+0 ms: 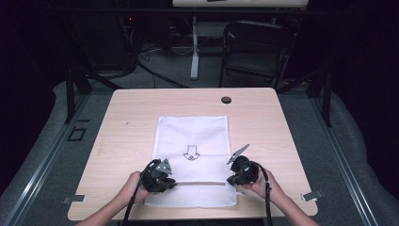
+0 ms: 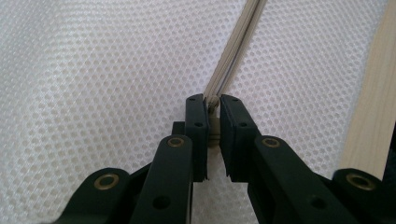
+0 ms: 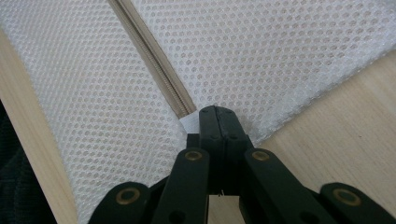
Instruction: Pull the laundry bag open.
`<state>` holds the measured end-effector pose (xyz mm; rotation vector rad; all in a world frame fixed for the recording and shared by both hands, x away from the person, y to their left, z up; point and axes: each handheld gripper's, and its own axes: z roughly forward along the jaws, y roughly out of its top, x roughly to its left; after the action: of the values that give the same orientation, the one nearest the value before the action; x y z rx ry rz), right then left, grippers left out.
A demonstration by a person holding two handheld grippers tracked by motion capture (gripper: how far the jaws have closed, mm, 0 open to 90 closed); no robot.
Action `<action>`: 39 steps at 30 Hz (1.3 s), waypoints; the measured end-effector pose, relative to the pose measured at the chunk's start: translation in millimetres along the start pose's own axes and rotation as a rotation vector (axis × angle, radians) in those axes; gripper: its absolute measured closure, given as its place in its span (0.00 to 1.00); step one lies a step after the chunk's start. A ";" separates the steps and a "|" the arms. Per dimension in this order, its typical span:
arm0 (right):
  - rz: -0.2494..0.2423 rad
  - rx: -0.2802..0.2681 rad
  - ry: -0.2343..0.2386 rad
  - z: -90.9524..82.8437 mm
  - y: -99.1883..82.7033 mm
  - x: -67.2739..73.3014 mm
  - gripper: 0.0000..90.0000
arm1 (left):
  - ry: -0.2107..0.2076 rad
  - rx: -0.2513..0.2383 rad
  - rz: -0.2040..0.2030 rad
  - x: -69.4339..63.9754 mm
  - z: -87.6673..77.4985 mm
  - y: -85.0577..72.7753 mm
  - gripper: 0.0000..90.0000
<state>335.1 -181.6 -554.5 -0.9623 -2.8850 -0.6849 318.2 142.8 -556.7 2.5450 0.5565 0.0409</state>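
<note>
A white mesh bag (image 1: pixel 193 141) lies flat on the wooden table (image 1: pixel 131 122), with a beige zipper (image 1: pixel 202 183) running across its near end. My left gripper (image 1: pixel 170 182) is at the zipper's left end. In the left gripper view, the left gripper (image 2: pixel 212 105) is shut on the beige zipper pull (image 2: pixel 213 117), and the zipper (image 2: pixel 236 46) runs away from it. My right gripper (image 1: pixel 231 180) is at the zipper's right end. In the right gripper view, the right gripper (image 3: pixel 216 114) is shut on the bag's edge (image 3: pixel 257 56) beside a white tab (image 3: pixel 189 123) at the zipper's (image 3: pixel 154 60) end.
A small arrow-shaped print (image 1: pixel 191 153) marks the bag's middle. A black round grommet (image 1: pixel 226 100) sits near the table's far edge. Beyond the table are a dark folding chair (image 1: pixel 256 47) and a white desk leg (image 1: pixel 194 47). Bare tabletop flanks the bag.
</note>
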 end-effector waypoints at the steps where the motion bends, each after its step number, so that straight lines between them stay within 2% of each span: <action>1: 0.003 -0.004 0.005 0.3 -0.2 0.0 1.00 | 0.005 0.002 -0.002 0.1 -0.6 -0.9 0.92; 15: 0.001 -0.002 0.002 0.0 -0.4 -0.1 1.00 | 0.019 0.000 -0.031 4.9 -8.5 -14.3 0.92; 23: 0.002 -0.004 0.002 0.0 -0.5 0.0 1.00 | 0.026 0.002 -0.062 7.8 -15.4 -25.5 0.92; 27: 0.005 -0.007 0.005 0.3 -0.6 0.0 1.00 | 0.035 0.006 -0.058 8.8 -18.1 -28.4 0.92; 30: -0.004 0.002 0.003 -0.2 -0.2 -0.2 1.00 | 0.037 0.004 -0.074 10.1 -20.5 -33.3 0.92; 39: 0.002 -0.005 0.007 0.2 -0.6 -0.3 1.00 | 0.042 0.022 -0.069 11.6 -26.8 -39.7 0.92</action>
<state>335.1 -182.1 -554.9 -0.9621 -2.8774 -0.6939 310.1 191.4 -554.6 2.5499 0.6636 0.0639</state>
